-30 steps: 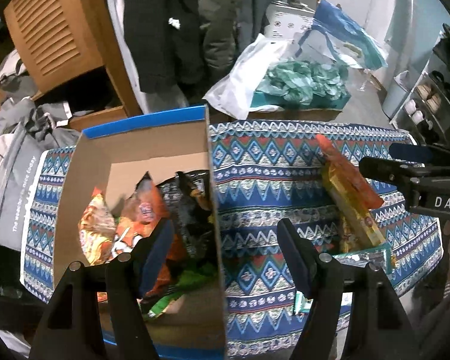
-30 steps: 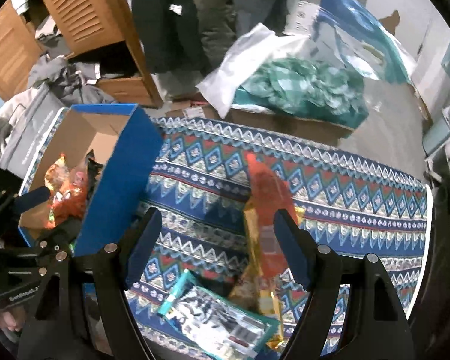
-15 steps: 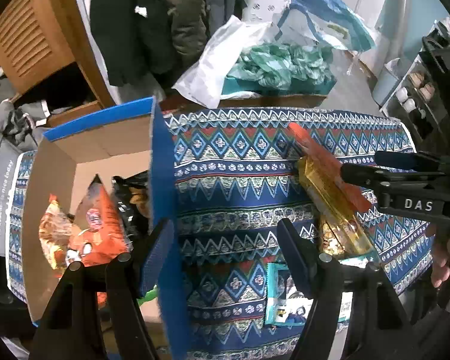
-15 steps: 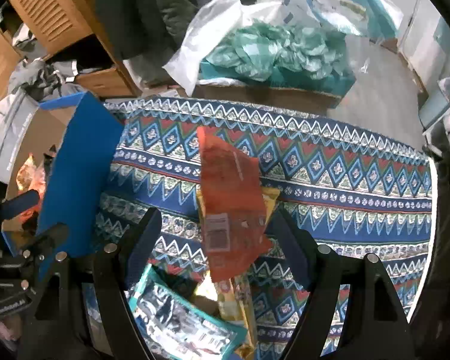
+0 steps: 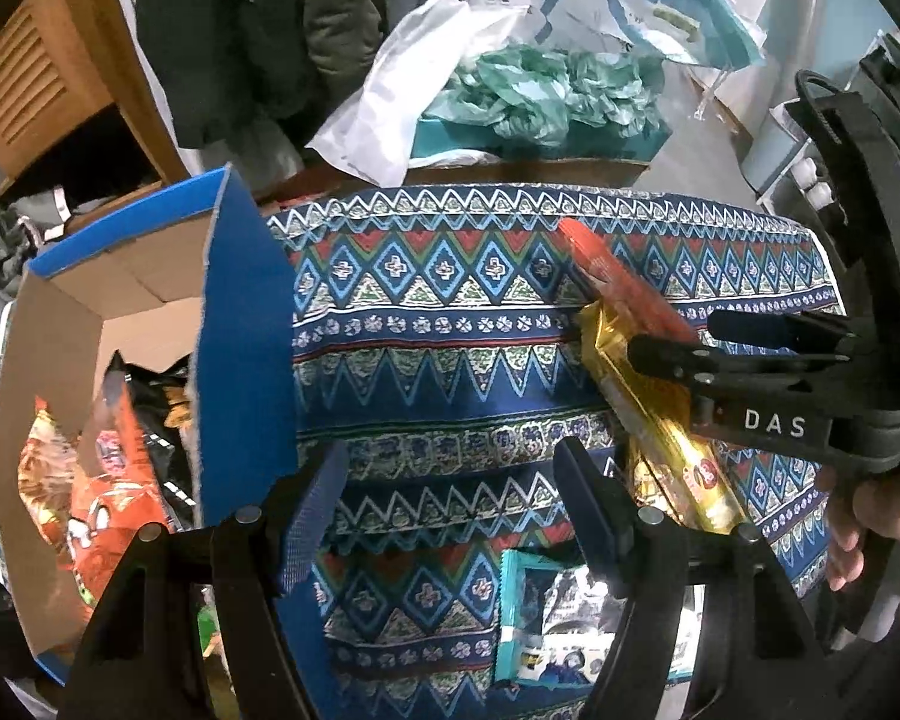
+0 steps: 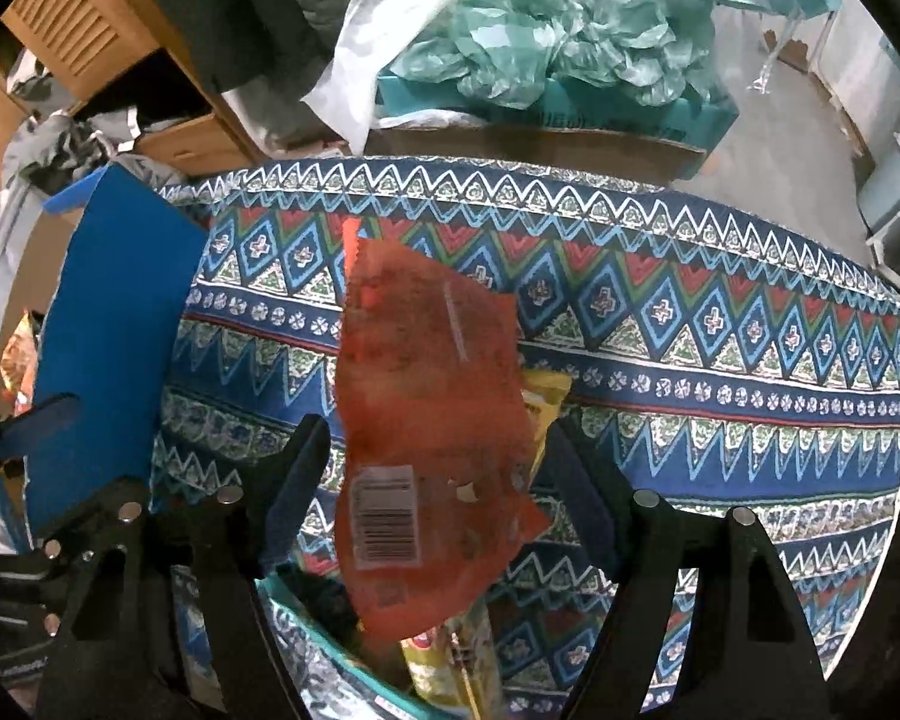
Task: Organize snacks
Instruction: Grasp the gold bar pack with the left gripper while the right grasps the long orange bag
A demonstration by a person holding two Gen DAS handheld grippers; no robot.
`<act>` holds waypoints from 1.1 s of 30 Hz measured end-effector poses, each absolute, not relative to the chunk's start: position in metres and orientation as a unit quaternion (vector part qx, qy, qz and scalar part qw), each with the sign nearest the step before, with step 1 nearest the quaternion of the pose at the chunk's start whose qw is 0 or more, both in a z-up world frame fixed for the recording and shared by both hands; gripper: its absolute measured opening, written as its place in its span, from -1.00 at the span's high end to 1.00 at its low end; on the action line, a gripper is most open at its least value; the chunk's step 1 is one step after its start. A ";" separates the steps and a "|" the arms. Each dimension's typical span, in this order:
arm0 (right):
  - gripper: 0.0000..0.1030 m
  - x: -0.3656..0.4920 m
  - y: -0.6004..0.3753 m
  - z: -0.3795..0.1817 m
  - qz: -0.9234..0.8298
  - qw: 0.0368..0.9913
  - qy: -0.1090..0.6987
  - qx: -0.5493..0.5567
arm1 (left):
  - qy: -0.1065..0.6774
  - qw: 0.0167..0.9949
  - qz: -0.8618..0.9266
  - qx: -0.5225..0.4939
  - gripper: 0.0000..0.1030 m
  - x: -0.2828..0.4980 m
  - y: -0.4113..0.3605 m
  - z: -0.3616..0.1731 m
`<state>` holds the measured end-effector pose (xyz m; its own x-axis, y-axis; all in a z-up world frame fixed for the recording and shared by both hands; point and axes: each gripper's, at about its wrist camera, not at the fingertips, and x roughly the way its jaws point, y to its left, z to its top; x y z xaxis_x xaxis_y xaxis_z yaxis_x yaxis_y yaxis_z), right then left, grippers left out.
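Orange packet [image 6: 432, 420]: lies flat on top of the loose pile on the patterned cloth [image 6: 720, 324], barcode end toward the camera, between the right gripper [image 6: 432, 480] fingers.
Right jaws: closing, the packet between them; pads not yet seen pressing on it, so nothing is gripped.
Left jaws: left gripper [image 5: 450, 504] released and empty, over bare cloth between the box and the pile.
Risk, grasp: thin, slack film is likely to buckle or slide out if the pads meet only its edge.
Risk, double pick: yellow packet [image 6: 540, 402] sits directly beneath and touching; a deep closure may catch both.
Risk, pile: teal-edged packet [image 5: 546, 630] lies just beside at the near edge of the bench; a drag could push it off.
Box [image 5: 240, 360]: blue cardboard, open top, at the left end of the bench, already holding several snack bags [image 5: 102, 480].
Obstruction: its tall blue wall stands between pile and interior; a low carry would strike it.
Surroundings: green crumpled bags [image 6: 546, 42] and a wooden cabinet [image 6: 72, 42] beyond the bench, well apart from the work.
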<state>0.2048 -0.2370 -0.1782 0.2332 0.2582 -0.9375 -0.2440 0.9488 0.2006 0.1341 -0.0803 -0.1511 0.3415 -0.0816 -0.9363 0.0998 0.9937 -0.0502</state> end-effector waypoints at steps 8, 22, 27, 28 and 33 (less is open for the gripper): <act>0.42 0.208 -0.262 -0.180 0.138 0.788 0.598 0.036 | 0.585 0.809 -0.062 0.002 -0.41 0.143 -0.090 -0.164; 0.50 0.211 -0.268 -0.193 0.117 0.788 0.604 0.025 | 0.599 0.798 -0.069 0.004 -0.41 0.143 -0.105 -0.175; 0.51 0.203 -0.270 -0.178 0.105 0.806 0.583 0.006 | 0.608 0.791 -0.074 -0.023 -0.41 0.143 -0.111 -0.175; 0.51 0.202 -0.272 -0.175 0.104 0.808 0.580 0.004 | 0.610 0.788 -0.076 -0.033 -0.41 0.143 -0.113 -0.175; 0.51 0.188 -0.285 -0.162 0.091 0.817 0.569 -0.002 | 0.617 0.780 -0.087 -0.061 -0.52 0.141 -0.133 -0.175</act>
